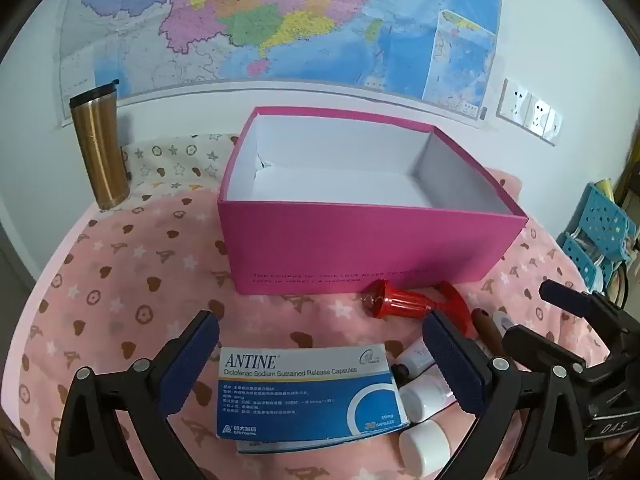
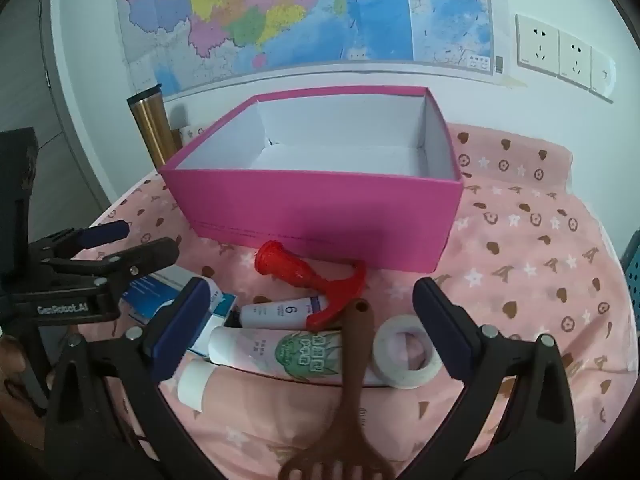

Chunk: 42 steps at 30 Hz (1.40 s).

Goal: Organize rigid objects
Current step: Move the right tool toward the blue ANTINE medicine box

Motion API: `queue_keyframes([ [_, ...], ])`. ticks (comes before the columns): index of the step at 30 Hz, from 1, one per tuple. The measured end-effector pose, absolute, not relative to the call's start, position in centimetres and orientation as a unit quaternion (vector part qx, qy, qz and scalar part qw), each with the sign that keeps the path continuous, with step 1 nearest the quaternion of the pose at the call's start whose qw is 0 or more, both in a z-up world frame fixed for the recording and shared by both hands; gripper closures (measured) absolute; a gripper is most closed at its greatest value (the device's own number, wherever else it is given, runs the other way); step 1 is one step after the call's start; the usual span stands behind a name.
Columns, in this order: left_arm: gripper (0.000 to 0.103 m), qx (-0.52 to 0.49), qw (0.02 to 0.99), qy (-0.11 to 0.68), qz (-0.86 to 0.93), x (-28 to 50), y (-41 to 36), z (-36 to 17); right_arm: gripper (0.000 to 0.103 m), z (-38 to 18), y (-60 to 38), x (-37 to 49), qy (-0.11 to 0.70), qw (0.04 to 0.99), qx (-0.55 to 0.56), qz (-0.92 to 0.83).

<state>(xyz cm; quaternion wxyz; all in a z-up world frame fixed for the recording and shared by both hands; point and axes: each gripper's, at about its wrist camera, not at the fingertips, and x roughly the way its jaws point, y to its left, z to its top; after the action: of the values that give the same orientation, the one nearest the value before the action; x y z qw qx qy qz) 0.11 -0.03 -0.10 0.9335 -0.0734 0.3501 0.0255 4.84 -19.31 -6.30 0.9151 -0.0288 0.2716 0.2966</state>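
Pink cloth (image 2: 520,264); gold tumbler (image 1: 100,148) beside box (image 1: 360,248)

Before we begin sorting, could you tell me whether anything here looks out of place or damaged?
Nothing looks damaged or spilled. The pink box stands upright and empty, while the items lie in a loose heap in front of it: tubes, a brown spatula lying across them, a tape roll and a medicine carton.

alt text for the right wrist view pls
Open right gripper hovers over tubes, a brown spatula and a tape roll on pink cloth. Behind them: a red T-handled tool and an empty pink box.
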Motion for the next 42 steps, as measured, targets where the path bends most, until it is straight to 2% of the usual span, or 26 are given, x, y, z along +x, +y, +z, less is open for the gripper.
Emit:
queue_keyframes([
  [10,0.000,-0.070,0.928,0.366,0.026,-0.07,-0.32,-0.23,0.002,-6.94,-19.02,4.63,0.266,0.911,0.010,0.316],
  [42,0.000,-0.056,0.932,0.357,0.029,-0.53,-0.72,0.00,0.002,-7.05,-19.28,4.35,0.267,0.911,0.017,0.313],
])
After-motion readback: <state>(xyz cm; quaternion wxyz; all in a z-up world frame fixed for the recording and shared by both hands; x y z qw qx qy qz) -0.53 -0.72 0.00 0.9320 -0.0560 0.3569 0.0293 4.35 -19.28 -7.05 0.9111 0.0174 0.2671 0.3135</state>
